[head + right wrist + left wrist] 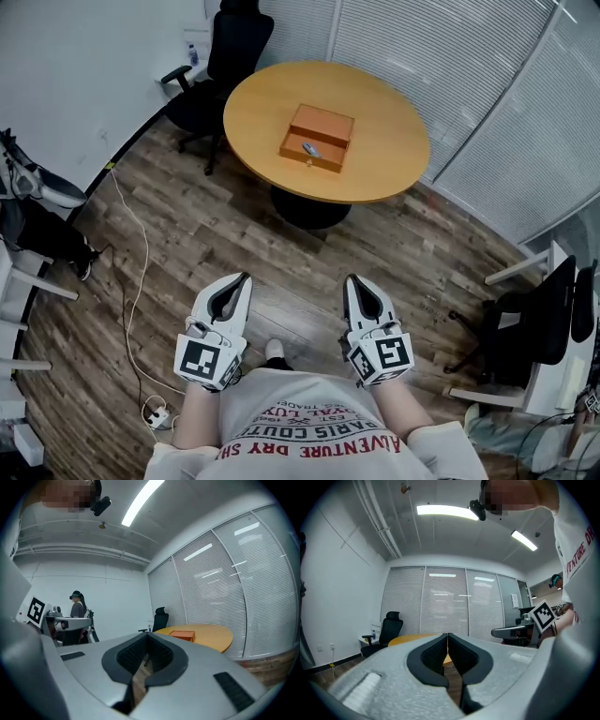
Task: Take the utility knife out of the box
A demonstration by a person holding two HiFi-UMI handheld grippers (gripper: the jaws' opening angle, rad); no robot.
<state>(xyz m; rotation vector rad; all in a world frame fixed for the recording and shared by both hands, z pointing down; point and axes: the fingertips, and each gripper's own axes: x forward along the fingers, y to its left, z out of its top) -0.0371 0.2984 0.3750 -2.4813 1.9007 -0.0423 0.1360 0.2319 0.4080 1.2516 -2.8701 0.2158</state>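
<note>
Head view is showing the left gripper (pixel 242 281) hovering, jaws pressed together, empty. Well beyond, the knife (pixel 310 149) is lying inside the open box (pixel 323 120) on the table (pixel 262 103). The right gripper (pixel 352 281) is pinching nothing, jaws together.

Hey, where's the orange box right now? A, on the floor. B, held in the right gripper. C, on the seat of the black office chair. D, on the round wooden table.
D: in the head view the orange box rests on top of the round wooden table, near its middle.
</note>
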